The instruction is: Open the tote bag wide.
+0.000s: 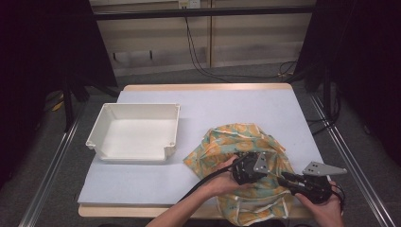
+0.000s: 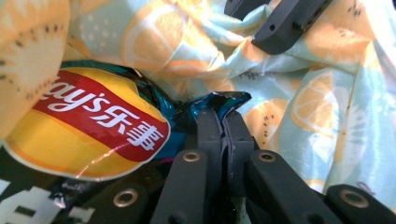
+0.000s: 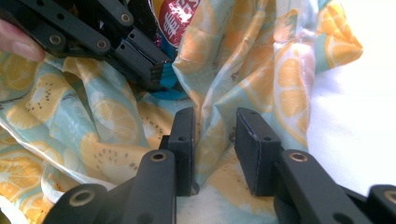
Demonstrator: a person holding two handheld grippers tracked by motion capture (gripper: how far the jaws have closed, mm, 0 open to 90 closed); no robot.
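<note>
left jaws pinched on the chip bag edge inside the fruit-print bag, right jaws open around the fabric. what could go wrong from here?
1. The left gripper holds the chip bag only by a thin crimped edge; pulling may make it slip or tear.
2. The cloth bag drapes over the chip bag, so it may drag along rather than release.
3. The right gripper is open around a loose fold; if it shuts on too little fabric, the cloth may slide free.
</note>
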